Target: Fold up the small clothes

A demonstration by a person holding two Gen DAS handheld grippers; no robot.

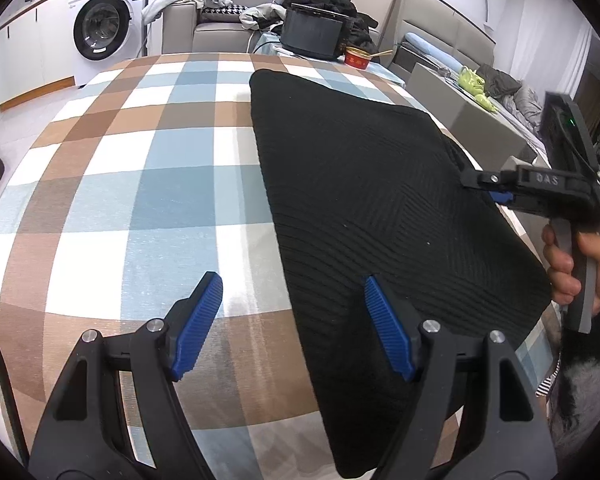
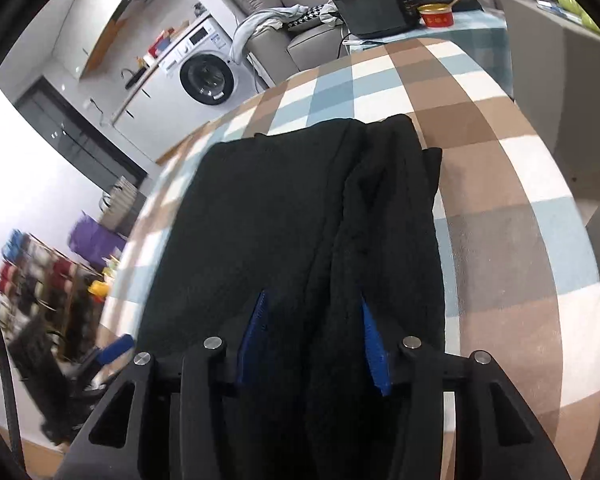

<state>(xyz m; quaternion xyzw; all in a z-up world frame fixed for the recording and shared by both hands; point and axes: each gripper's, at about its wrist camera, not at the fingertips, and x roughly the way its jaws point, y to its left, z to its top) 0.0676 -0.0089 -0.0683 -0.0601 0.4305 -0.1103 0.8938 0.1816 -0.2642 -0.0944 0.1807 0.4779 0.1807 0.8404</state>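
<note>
A black ribbed knit garment point(image 1: 372, 200) lies folded flat on the checked tablecloth point(image 1: 140, 168). My left gripper point(image 1: 292, 284) is open and empty, hovering over the garment's left edge near the table's front. My right gripper point(image 1: 470, 180) comes in from the right at the garment's right edge. In the right wrist view the black garment point(image 2: 284, 208) bunches up between the right gripper's point(image 2: 312, 304) blue pads point(image 2: 374, 344), which stand apart with the cloth's edge folds filling the gap.
A red bowl point(image 1: 358, 57) and a dark box-shaped appliance point(image 1: 312, 32) stand at the table's far end. A washing machine point(image 1: 104, 28) is at the back left, a sofa with clothes behind. A grey cabinet point(image 1: 480, 120) is right of the table.
</note>
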